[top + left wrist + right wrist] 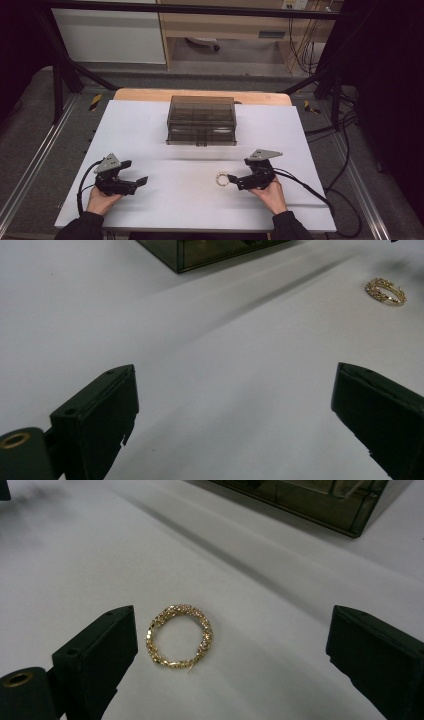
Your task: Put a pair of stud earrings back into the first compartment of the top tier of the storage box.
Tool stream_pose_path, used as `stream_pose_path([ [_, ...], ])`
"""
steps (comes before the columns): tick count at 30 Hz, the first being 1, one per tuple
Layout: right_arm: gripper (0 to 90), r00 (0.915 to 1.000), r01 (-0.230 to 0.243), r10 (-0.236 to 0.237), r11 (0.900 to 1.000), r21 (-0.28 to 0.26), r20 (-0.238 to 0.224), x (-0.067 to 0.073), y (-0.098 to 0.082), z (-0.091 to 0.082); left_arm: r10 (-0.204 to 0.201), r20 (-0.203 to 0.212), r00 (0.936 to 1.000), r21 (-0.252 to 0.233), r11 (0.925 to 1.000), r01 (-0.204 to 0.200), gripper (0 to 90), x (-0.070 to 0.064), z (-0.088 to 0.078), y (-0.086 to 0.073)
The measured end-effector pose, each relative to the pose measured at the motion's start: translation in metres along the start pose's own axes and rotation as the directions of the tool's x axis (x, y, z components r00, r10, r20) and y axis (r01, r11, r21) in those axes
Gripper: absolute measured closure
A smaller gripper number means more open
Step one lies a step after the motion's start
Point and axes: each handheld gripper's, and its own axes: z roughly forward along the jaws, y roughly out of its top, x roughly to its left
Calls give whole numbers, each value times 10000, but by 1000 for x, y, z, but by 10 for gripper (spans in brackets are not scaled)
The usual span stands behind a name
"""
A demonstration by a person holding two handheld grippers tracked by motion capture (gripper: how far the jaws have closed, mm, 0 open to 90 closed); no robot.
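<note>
A lab-like recording bay: a white-topped table (150,130) boxed in by black metal framing (190,9), bundled cables (300,45) hanging upper right, grey carpet floor (30,125).

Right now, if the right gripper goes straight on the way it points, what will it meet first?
Most likely the gold bracelet. It lies flat on the white table just ahead of the right gripper, between its open jaws and close to one of them. Nothing else lies in between, though depth is hard to judge.
</note>
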Motion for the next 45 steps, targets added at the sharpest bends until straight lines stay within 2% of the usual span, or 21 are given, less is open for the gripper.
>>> stream_pose_path([
  [3,87,9999,165,-165,9998,108,44,3,2,8,-10,-12,10000,-6,10000,10,46,0,0,0],
  [8,141,9999,120,-119,9995,287,-54,5,4,16,-11,-6,10000,-1,10000,11,47,0,0,0],
  [17,389,9985,543,-541,9976,440,-53,6,0,24,-2,-13,10000,9,10000,2,48,0,0,0],
  [26,538,9986,482,-470,9975,508,-252,5,0,27,8,-8,10000,23,10000,-8,50,0,0,0],
  [27,581,9984,452,-434,9976,530,-354,5,0,28,5,-11,10000,28,10000,-5,50,0,0,0],
  [34,705,9969,477,-428,9961,744,-659,5,-1,30,18,-7,10000,35,10000,-18,51,0,0,0],
  [45,810,9953,522,-448,9949,866,-857,3,-1,32,29,3,10000,48,10000,-29,53,0,0,0],
])
